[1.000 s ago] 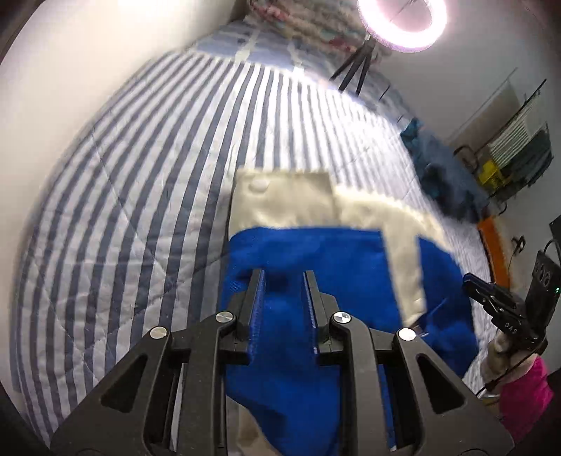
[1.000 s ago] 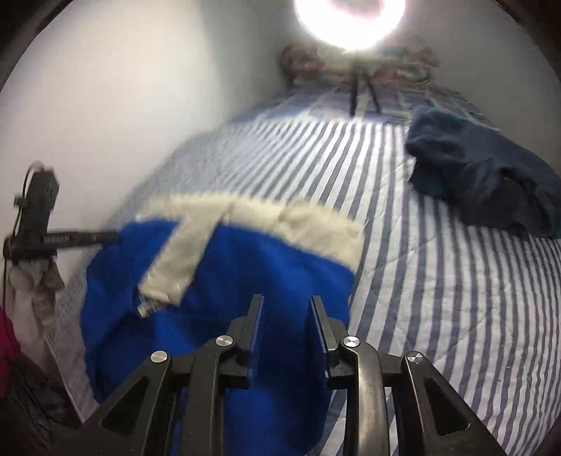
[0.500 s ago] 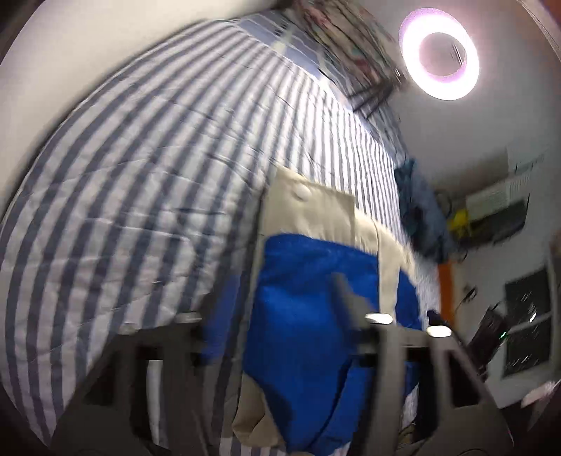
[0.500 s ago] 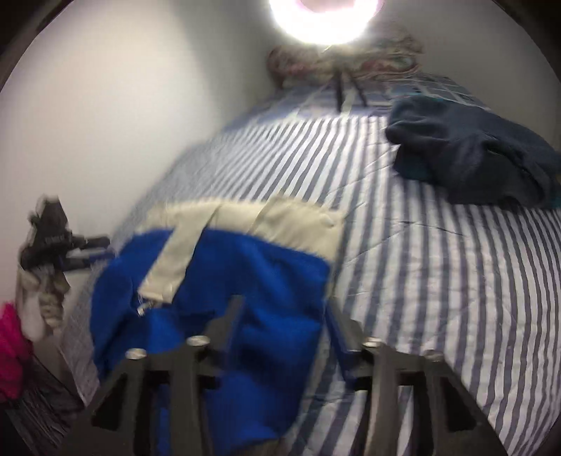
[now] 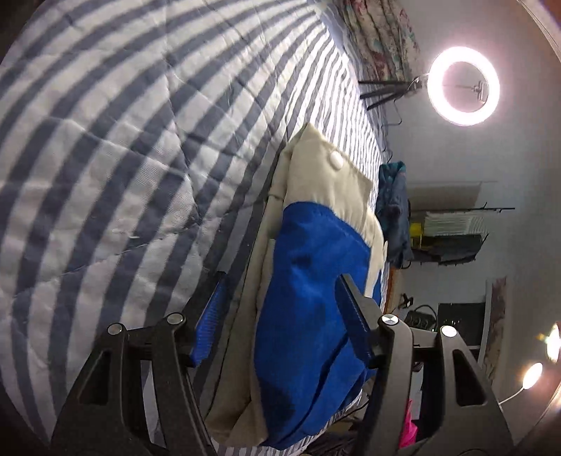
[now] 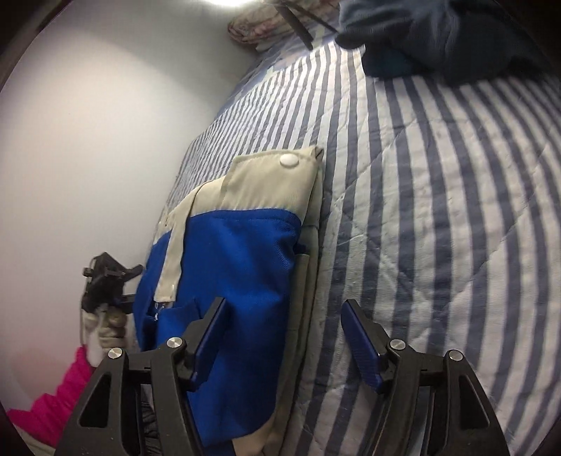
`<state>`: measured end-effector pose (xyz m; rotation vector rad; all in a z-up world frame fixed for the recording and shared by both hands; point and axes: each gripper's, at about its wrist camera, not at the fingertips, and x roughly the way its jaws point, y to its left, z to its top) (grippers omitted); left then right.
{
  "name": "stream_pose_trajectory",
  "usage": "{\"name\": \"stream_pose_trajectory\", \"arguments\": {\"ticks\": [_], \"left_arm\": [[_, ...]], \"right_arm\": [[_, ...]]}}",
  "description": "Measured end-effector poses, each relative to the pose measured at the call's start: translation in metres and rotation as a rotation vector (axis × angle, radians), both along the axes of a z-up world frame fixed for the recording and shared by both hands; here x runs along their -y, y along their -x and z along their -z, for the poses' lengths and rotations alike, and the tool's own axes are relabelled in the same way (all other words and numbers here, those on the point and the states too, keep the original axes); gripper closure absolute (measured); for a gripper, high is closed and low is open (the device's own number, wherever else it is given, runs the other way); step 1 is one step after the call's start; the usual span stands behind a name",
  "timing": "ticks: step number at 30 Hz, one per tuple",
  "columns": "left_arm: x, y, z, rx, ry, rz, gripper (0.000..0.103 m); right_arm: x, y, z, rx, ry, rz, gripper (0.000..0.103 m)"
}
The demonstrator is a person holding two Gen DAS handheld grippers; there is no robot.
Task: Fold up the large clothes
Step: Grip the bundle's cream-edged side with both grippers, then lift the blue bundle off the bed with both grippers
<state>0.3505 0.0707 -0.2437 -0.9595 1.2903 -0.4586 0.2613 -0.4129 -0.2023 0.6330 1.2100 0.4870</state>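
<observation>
Striped quilt [image 5: 147, 147], white wall [image 6: 105, 140], ring light [image 5: 463, 86].

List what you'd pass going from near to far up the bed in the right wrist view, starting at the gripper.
Right hand-held gripper, its jaws opening astride the garment's right edge → blue and cream folded garment → its white snap button → bare striped quilt → dark blue clothes pile.
</observation>
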Motion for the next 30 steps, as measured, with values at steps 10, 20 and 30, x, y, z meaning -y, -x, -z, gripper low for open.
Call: {"name": "stream_pose_trajectory", "arguments": {"ticks": [10, 20, 30], "left_arm": [[0.023, -0.027, 0.014, -0.02, 0.025, 0.041, 0.049], [0.05, -0.041, 0.004, 0.03, -0.08, 0.084, 0.06], [0.083, -0.029, -0.051, 0.201, -0.312, 0.143, 0.077]], "right_arm": [[-0.009, -0.023, 0.025, -0.052, -0.156, 0.017, 0.053], [-0.03, -0.037, 0.025, -0.043, -0.124, -0.002, 0.062], [-0.078, -0.034, -0.031, 0.078, 0.143, -0.045, 0.077]]}}
